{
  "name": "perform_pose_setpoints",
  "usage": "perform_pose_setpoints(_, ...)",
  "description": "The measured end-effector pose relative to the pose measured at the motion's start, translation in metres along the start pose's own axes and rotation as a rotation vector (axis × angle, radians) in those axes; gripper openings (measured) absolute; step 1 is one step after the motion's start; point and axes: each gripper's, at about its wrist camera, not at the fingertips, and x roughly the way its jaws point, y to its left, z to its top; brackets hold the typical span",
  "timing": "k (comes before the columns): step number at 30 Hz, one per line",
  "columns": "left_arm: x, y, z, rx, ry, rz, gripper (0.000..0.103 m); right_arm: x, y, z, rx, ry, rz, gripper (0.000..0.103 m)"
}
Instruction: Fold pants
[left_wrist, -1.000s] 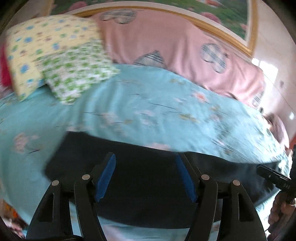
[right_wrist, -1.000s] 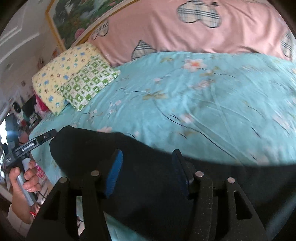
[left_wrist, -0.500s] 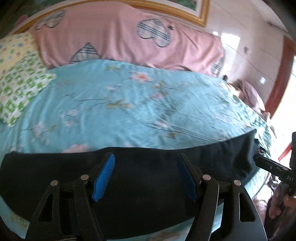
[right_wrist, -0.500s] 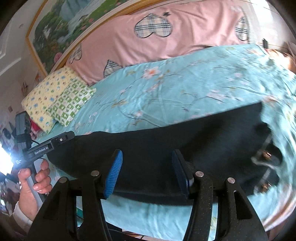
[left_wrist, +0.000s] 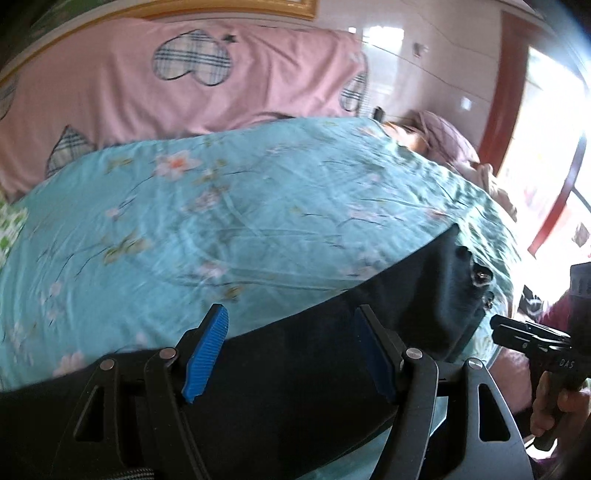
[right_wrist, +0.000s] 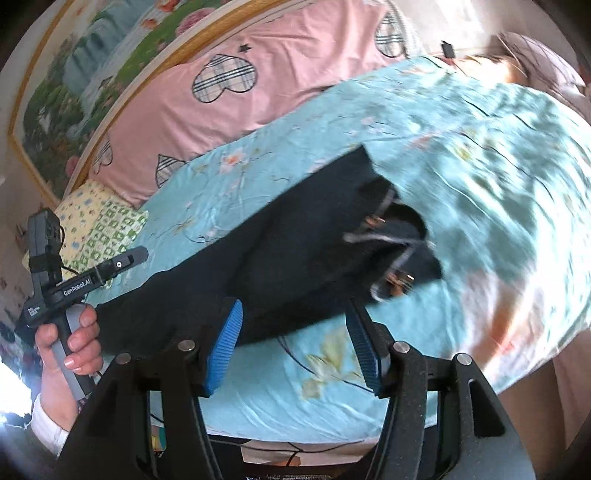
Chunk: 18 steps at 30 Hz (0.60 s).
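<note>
Each of the tongs is a black frame of flat, speckled arms with triangular cut-outs, pinned by round silver screws. The left tongs (left_wrist: 290, 352) carry two ribbed blue pads — one bright, one in shadow. The right tongs (right_wrist: 295, 343) have the same blue ribbed pads on their fingers (right_wrist: 226, 345). Seen from the right wrist, the other unit is a black bar printed "GenRobot.AI" in white, with a grey grip, a small boxy black module on top and a thin black cable. The left hand (right_wrist: 68, 345) shows a white cuff at the wrist — little else. The right hand (left_wrist: 554, 402) sits beside a dark red sleeve.
</note>
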Motion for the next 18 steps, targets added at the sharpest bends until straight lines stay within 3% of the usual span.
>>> perform_pose_setpoints(9,0.028,-0.038,0.026,0.094,0.043,-0.081,0.073,-0.005,-0.021,0.001,0.077,-0.018,-0.015,0.06)
perform_pose_setpoints(18,0.061,-0.064,0.051,0.188,0.112,-0.122,0.073,0.014,-0.045,0.013,0.271,-0.032,0.056,0.06)
